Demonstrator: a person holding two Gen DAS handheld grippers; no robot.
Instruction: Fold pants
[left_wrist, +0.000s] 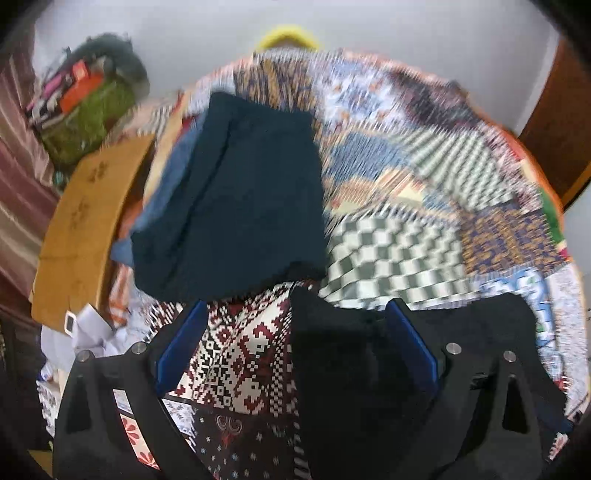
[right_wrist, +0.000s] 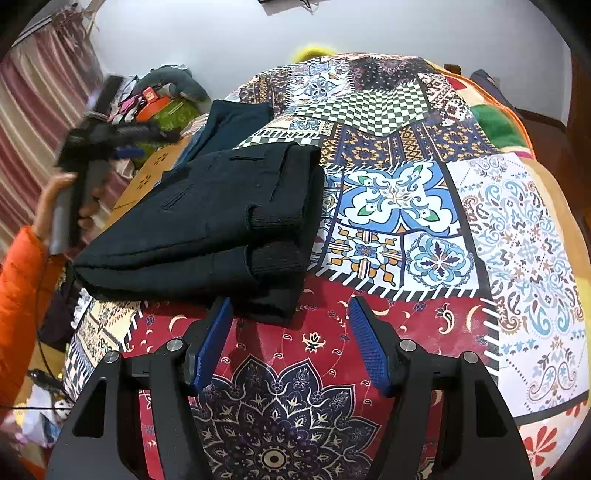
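Note:
The folded black pants (right_wrist: 207, 221) lie on the patchwork bedspread (right_wrist: 406, 206), waistband and belt loops toward the right. My right gripper (right_wrist: 291, 343) hovers open just in front of them over a red patch, its left pad by the pants' near corner and nothing between its fingers. My left gripper (left_wrist: 295, 347) is open wide; the blurred left wrist view shows a corner of the black pants (left_wrist: 332, 362) and the bedspread beneath its gap, untouched by the pads. A hand in an orange sleeve holds the left gripper (right_wrist: 147, 142) off the pants' left side. Behind sits a folded dark navy garment (left_wrist: 236, 192).
A wooden board (left_wrist: 81, 229) runs along the bed's left edge. Beyond it is a pile of clutter with a green bag (left_wrist: 88, 122) and a striped curtain (right_wrist: 37, 92). A yellow object (left_wrist: 288, 35) peeks over the far edge by the white wall.

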